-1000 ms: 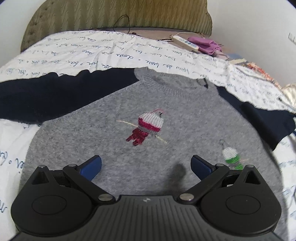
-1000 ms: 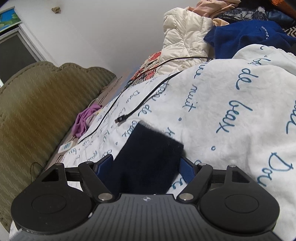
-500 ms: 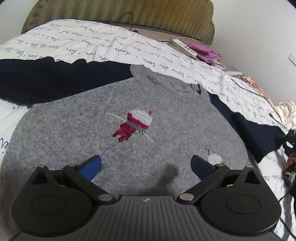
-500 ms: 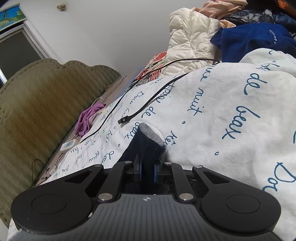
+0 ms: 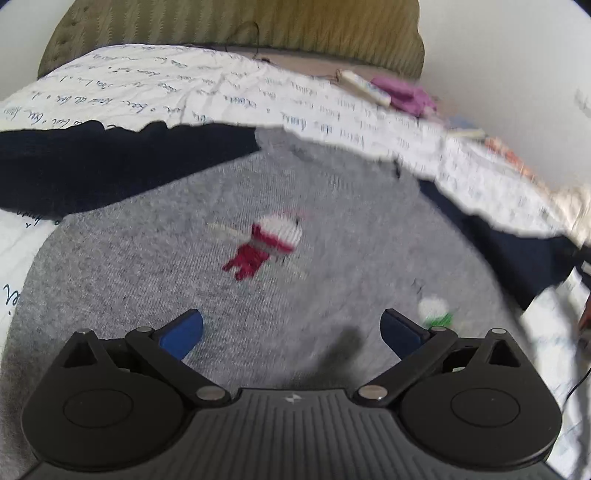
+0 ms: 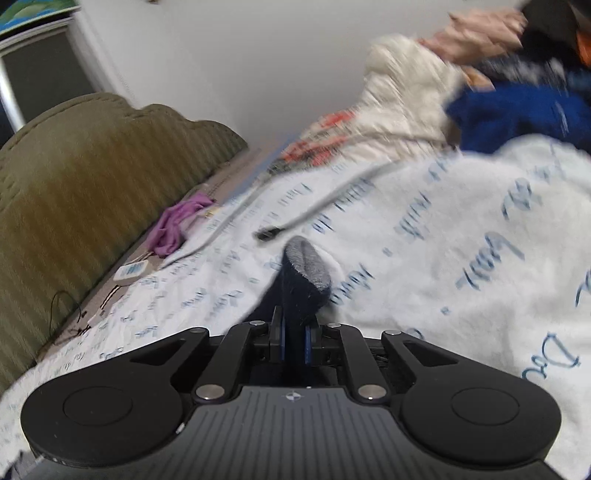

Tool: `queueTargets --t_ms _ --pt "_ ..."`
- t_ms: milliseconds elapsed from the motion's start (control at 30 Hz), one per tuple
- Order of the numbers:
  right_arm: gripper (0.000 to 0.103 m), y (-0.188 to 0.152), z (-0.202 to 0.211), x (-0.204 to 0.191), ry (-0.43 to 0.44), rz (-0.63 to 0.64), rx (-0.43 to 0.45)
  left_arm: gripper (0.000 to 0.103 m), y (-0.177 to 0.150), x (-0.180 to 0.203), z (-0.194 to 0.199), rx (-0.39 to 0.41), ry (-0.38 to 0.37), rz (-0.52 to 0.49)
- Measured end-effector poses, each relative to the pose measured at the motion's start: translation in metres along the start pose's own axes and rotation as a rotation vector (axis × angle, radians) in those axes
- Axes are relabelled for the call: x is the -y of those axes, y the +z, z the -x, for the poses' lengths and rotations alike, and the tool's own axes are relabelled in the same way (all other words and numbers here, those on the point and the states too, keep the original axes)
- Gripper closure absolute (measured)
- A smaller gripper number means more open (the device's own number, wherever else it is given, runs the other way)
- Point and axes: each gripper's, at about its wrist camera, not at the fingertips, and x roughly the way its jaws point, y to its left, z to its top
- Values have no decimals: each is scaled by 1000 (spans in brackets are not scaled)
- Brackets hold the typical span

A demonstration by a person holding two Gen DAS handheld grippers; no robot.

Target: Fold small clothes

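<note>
A small grey sweater (image 5: 192,258) with navy sleeves and an embroidered red and white figure (image 5: 266,245) lies flat on the white script-printed blanket (image 5: 155,85). Its left sleeve (image 5: 92,166) spreads to the left, its right sleeve (image 5: 517,254) to the right. My left gripper (image 5: 291,330) is open and empty, low over the sweater's lower front. My right gripper (image 6: 294,339) is shut on the navy cuff of the right sleeve (image 6: 301,284), which stands up between the fingers above the blanket (image 6: 461,240).
An olive headboard (image 5: 236,33) runs along the far side. A purple cloth (image 6: 177,229), a white remote (image 6: 131,271) and a black cable (image 6: 295,221) lie near it. A pile of clothes (image 6: 517,107) with a cream jacket rises at the right.
My right gripper closed on the navy cuff and has lifted it a little. My left gripper has stayed open while its view swung right, then partly back.
</note>
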Motion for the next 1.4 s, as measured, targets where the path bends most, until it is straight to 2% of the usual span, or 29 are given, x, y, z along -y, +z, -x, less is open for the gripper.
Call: queueTargets --t_ms 100,233,433,633,667,700,733,767,800,933,1033,1100,1167,1200,1267,1400 --pt "89 -3 20 -38 61 112 26 0 19 1 9 70 -77 16" --pt "90 -24 46 -98 202 224 6 0 42 7 15 153 -148 61" --pt "89 -70 64 -185 414 285 -103 0 57 2 6 131 -292 197" --pt "89 -128 83 -263 583 294 -216 0 65 -13 -24 43 -420 318" --pt "85 -140 88 -275 599 321 -229 0 65 -16 -31 17 -455 340" --pt "74 -154 93 -286 614 351 -249 0 63 -18 -38 -6 -475 356" --pt "67 -165 98 -293 613 373 -268 0 62 -18 -43 -26 -475 366" --pt "52 -174 102 -296 624 385 -287 0 59 -19 -49 -48 -464 372" --pt "49 -180 108 -295 629 381 -292 0 56 -20 -54 -68 -461 375" --pt "49 -177 125 -259 624 263 -329 1 44 -21 -65 -102 -481 372" --pt "48 -170 134 -228 582 199 -321 15 43 -13 -70 -111 -458 349" --pt "47 -163 141 -208 551 153 -309 45 44 -6 -73 -130 -437 318" --pt "44 -155 141 -192 534 97 -304 57 45 1 -78 -161 -376 271" --pt "45 -151 141 -184 527 71 -301 72 44 4 -79 -161 -344 244" --pt "45 -145 142 -173 513 35 -291 91 45 9 -80 -153 -286 185" --pt "45 -135 142 -160 503 14 -277 95 58 7 -64 -131 -258 124"
